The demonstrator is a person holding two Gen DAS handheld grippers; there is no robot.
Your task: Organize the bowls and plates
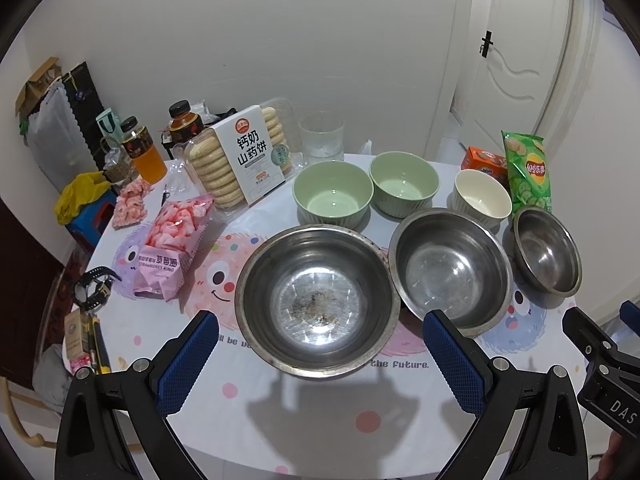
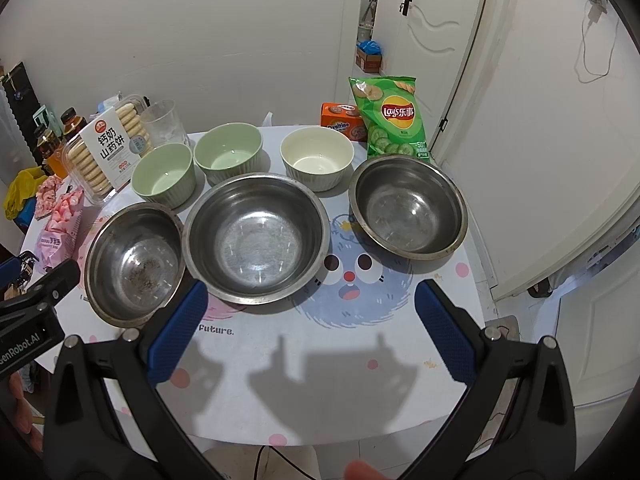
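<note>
Both grippers hover over the near edge of the table (image 2: 320, 400), fingers spread wide and holding nothing: the left gripper (image 1: 320, 344) and the right gripper (image 2: 312, 312).

Three steel bowls sit in a near row: left steel bowl (image 1: 318, 300), middle steel bowl (image 2: 256, 236), right steel bowl (image 2: 408, 206). At 12 o'clock behind them stand two green bowls (image 2: 164, 180) (image 2: 228, 154) and a cream bowl (image 2: 316, 156). A chip bag (image 2: 394, 120) stands at 1 o'clock, a biscuit box (image 1: 244, 160) at 10 o'clock.

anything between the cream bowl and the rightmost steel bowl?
Nothing. In the right wrist view only bare tablecloth separates the cream bowl from the rightmost steel bowl; the chips bag stands behind them.
</note>
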